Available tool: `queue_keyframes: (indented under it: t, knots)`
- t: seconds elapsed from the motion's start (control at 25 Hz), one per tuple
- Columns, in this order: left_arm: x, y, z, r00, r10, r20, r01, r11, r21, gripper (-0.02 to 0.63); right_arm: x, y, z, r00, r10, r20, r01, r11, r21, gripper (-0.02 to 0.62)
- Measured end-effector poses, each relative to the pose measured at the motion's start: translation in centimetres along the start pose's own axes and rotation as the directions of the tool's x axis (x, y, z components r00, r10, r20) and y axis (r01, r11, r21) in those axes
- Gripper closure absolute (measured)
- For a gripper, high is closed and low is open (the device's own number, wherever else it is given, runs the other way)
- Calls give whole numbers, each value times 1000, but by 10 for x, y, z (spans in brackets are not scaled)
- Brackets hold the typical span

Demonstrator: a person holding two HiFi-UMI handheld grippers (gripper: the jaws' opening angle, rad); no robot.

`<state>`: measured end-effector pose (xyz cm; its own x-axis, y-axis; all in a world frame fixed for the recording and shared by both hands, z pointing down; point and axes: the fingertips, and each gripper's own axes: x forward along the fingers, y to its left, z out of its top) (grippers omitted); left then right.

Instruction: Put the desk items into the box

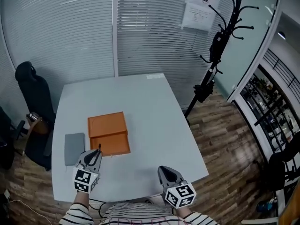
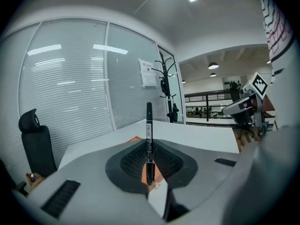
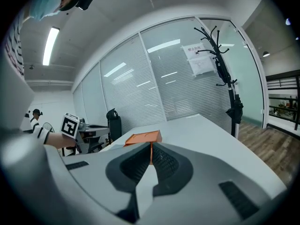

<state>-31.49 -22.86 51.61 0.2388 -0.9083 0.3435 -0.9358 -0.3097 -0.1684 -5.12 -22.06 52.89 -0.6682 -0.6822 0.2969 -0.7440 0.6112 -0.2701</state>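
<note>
An orange box (image 1: 108, 133) lies flat on the white table (image 1: 150, 102), left of centre; it also shows in the right gripper view as the orange box (image 3: 143, 137). My left gripper (image 1: 95, 154) hovers just at the box's near left corner, shut on a black pen (image 2: 149, 135) that stands upright between the pads. The pen's tip (image 1: 99, 147) pokes out toward the box. A flat grey notebook (image 1: 74, 148) lies to the left of the box, beside the left gripper. My right gripper (image 1: 167, 172) is near the table's front edge, shut and holding nothing.
A black office chair (image 1: 35, 97) stands off the table's left side. A black coat stand (image 1: 215, 46) rises beyond the table's right far corner, on the wooden floor. Blinds on glass walls close the back.
</note>
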Motion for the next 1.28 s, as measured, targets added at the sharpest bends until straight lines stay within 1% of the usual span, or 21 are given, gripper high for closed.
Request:
queue_keyframes:
  t: [0.16,0.28,0.44,0.6,0.88,1.08,1.28]
  knots:
    - [19,10,-8,999,-31,-44,33,999,43,551,3,2,2,1000,-18,10,18,1000,7,568]
    - [31,12,-16,994,-58,-92,66,993,93,551,1,0,1,999,-39,12,39,999,14,568]
    - [50,14,-25,985,-88,-148,111,981,161,551,-2,-4,1,997,-72,17,72,997,28,568]
    - [71,12,-34,974,-117,-195,161,961,224,551,-7,-6,0,995,-96,24,95,995,35,568]
    - [101,6,-58,942,-165,-293,250,927,279,551,-20,-11,-3,989,-148,27,147,988,46,568]
    - [117,1,-75,911,-183,-370,306,900,311,551,-30,-16,-6,983,-179,27,178,983,52,568]
    - [133,-4,-86,883,-196,-426,354,875,331,551,-39,-18,-9,978,-208,22,206,977,58,568]
